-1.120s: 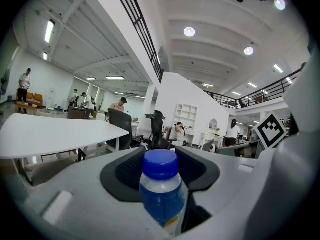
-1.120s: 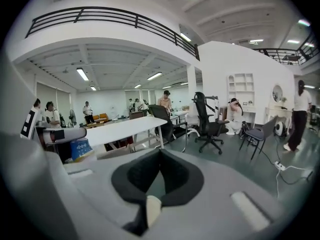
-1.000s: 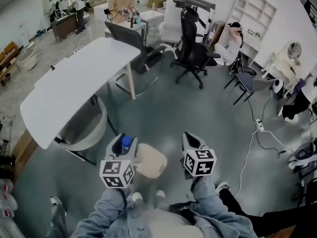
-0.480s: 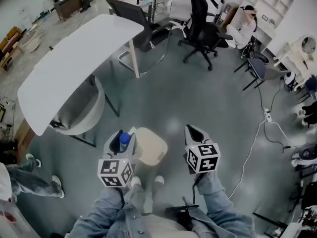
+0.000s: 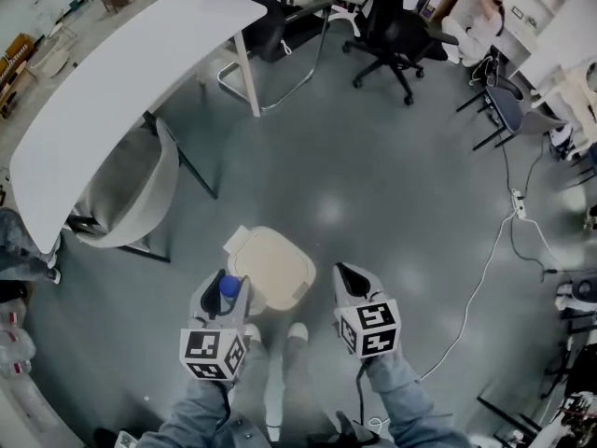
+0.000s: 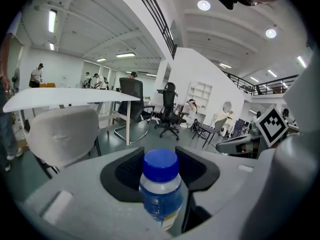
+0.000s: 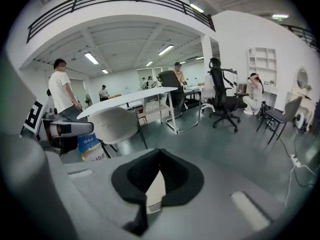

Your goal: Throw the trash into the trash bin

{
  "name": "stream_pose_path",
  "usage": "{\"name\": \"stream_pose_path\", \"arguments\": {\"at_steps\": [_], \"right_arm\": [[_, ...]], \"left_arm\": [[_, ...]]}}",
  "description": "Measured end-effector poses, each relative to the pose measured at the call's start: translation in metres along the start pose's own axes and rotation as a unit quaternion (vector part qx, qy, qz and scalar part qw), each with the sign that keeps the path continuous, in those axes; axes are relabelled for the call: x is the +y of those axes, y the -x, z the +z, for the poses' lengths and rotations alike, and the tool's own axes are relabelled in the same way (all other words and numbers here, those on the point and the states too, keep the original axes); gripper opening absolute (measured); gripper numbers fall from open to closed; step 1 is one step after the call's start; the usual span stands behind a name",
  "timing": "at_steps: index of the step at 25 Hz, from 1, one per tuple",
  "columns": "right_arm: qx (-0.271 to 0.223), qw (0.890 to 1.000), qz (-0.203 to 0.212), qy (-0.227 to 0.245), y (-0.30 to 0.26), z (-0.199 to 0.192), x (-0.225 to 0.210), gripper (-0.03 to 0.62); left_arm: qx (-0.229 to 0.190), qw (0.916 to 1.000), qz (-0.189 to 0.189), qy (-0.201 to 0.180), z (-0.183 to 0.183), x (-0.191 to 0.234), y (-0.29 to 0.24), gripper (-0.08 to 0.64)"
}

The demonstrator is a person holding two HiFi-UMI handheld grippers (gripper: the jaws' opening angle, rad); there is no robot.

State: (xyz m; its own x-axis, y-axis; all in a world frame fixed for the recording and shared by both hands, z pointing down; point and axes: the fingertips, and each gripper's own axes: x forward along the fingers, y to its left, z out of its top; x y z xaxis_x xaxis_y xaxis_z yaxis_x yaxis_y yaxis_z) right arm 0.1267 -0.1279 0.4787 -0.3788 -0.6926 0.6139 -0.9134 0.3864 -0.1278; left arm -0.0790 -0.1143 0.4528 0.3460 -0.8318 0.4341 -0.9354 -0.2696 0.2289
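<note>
A small clear bottle with a blue cap point(image 5: 229, 288) point(image 6: 160, 184) stands upright between the jaws of my left gripper point(image 5: 224, 282) point(image 6: 160, 160), which is shut on it. A beige trash bin point(image 5: 272, 269) with its lid down stands on the grey floor, just ahead of and between both grippers. My right gripper point(image 5: 347, 274) point(image 7: 159, 156) hangs to the right of the bin with its black pads meeting at the tips and nothing in them. In the right gripper view a strip of the beige bin point(image 7: 154, 188) shows through the gap below the tips.
A long white table point(image 5: 121, 91) with a pale shell chair point(image 5: 131, 194) under it stands at the left. Black office chairs point(image 5: 401, 26) are at the back. A white cable point(image 5: 485, 269) trails over the floor at the right. My shoes point(image 5: 298, 332) are just behind the bin.
Both grippers have come down toward the floor and the head view has tipped lower. The bin now lies closer between them. The bottle has stayed in the left jaws.
</note>
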Motion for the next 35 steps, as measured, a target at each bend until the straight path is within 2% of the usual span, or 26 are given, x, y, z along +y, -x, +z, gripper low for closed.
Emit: {"name": "stream_pose_path", "arguments": {"at_steps": [7,12,22,35], "right_arm": [[0.038,0.999,0.015,-0.015,-0.049,-0.089,0.003,0.003],[0.065,0.997,0.015,-0.030,-0.077,-0.143,0.000,0.003],[0.091,0.995,0.017,-0.037,-0.122,-0.201,0.005,0.003],[0.127,0.991,0.022,-0.039,-0.169,-0.264,0.006,0.003]], "left_arm": [[0.031,0.9994,0.011,0.009,-0.082,0.017,-0.026,0.206],[0.036,0.9987,0.028,0.022,-0.117,0.034,-0.034,0.206],[0.045,0.9969,0.056,0.031,-0.152,0.065,-0.029,0.206],[0.072,0.9943,0.071,0.036,-0.184,0.085,-0.022,0.206]]}}
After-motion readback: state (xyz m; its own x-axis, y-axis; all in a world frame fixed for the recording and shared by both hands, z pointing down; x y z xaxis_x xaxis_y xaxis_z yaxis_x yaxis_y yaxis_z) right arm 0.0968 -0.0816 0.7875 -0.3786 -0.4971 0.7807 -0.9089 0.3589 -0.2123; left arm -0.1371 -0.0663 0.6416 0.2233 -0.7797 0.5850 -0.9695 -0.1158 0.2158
